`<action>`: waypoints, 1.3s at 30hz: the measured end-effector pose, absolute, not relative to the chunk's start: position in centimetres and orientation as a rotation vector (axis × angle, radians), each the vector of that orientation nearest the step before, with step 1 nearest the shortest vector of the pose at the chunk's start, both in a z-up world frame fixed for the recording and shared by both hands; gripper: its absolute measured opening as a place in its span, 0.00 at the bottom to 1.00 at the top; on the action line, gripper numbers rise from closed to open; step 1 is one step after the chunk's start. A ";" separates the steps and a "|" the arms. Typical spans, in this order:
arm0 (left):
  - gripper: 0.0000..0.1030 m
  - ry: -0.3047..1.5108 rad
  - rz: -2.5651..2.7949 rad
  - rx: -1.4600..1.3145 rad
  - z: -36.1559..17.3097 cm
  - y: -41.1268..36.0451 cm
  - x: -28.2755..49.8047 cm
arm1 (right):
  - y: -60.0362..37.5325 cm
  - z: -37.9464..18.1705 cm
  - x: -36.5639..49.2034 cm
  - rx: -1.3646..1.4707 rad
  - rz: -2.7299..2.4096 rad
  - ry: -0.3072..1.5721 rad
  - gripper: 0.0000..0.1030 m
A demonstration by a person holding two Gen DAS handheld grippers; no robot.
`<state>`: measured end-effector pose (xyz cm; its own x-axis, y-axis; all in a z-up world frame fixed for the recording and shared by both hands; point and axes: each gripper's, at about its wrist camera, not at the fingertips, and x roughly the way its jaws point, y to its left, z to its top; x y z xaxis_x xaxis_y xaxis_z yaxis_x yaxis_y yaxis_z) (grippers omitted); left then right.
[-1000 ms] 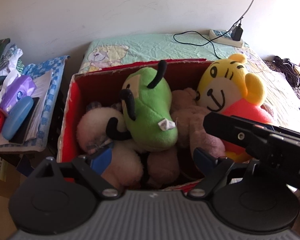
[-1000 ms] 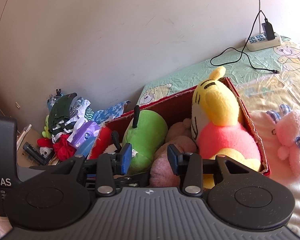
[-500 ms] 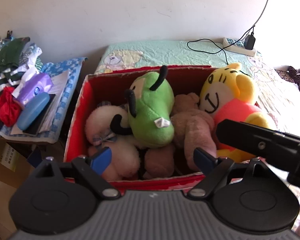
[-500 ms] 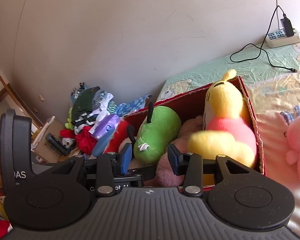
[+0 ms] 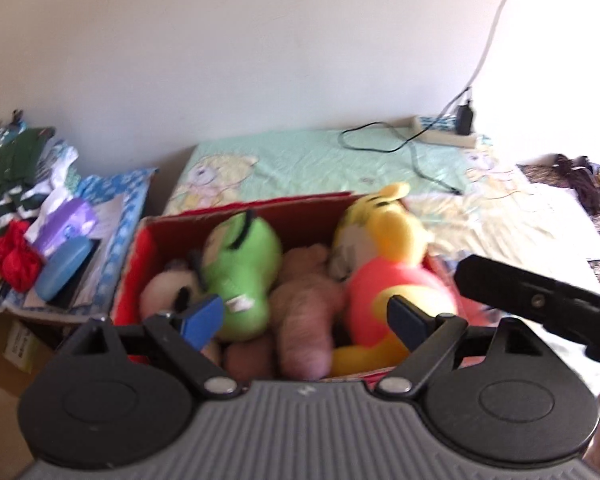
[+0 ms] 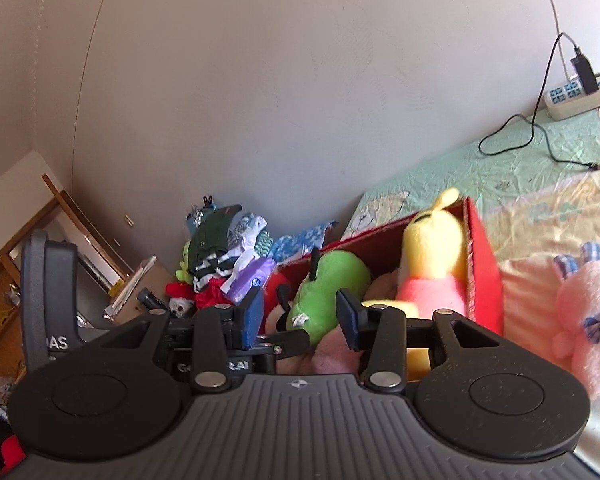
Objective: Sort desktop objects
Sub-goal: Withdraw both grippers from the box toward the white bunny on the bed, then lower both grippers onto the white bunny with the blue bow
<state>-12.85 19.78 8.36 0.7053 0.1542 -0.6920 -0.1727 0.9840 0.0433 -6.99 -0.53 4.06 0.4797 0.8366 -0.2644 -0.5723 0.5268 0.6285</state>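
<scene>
The left wrist view is motion-blurred, softening the yellow tiger toy (image 5: 384, 240). The left claw (image 5: 306, 316) hides the near wall of the red box (image 5: 140, 248). The pink rabbit (image 6: 588, 312) is cut off at the right edge, its face unseen.

Red box (image 5: 134, 264) packed with plush toys: green toy (image 5: 242, 272) at centre, yellow-and-pink tiger (image 5: 384, 264) upright against its right wall.

Bright daylight, right-side glare, motion blur
</scene>
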 end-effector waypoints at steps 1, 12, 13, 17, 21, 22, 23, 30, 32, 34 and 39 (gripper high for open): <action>0.86 0.758 0.161 -0.022 8.5 19.0 -12.7 | -1.2 4.1 -6.9 0.508 0.898 0.592 0.43; 0.86 0.770 -0.058 0.024 6.8 9.4 -9.6 | -10.2 2.4 -4.5 0.612 0.701 0.616 0.44; 0.86 0.782 -0.074 0.019 6.3 8.7 -9.3 | -11.1 2.1 -4.3 0.615 0.676 0.621 0.44; 0.86 0.826 -0.128 -0.008 4.5 6.3 -8.2 | -13.9 1.2 -3.7 0.631 0.610 0.650 0.44; 0.86 0.867 -0.162 -0.009 2.3 4.0 -7.1 | -15.8 -0.1 -2.8 0.625 0.549 0.692 0.44; 0.86 0.875 -0.166 -0.010 1.6 3.6 -6.7 | -16.3 -0.5 -2.5 0.624 0.535 0.707 0.44; 0.86 0.887 -0.170 -0.018 1.0 3.3 -6.3 | -16.7 -1.0 -2.2 0.624 0.523 0.725 0.44; 0.86 0.950 -0.125 -0.163 -1.5 4.5 -3.7 | -18.4 -3.5 -0.4 0.656 0.500 0.824 0.44; 0.86 0.961 -0.107 -0.193 -2.0 4.8 -3.1 | -18.5 -4.1 0.2 0.654 0.499 0.845 0.44; 0.86 0.968 -0.095 -0.206 -2.4 4.9 -2.6 | -18.7 -4.7 1.0 0.662 0.506 0.869 0.45; 0.86 0.971 -0.075 -0.182 -3.2 4.5 -1.3 | -18.3 -5.9 3.4 0.675 0.536 0.918 0.47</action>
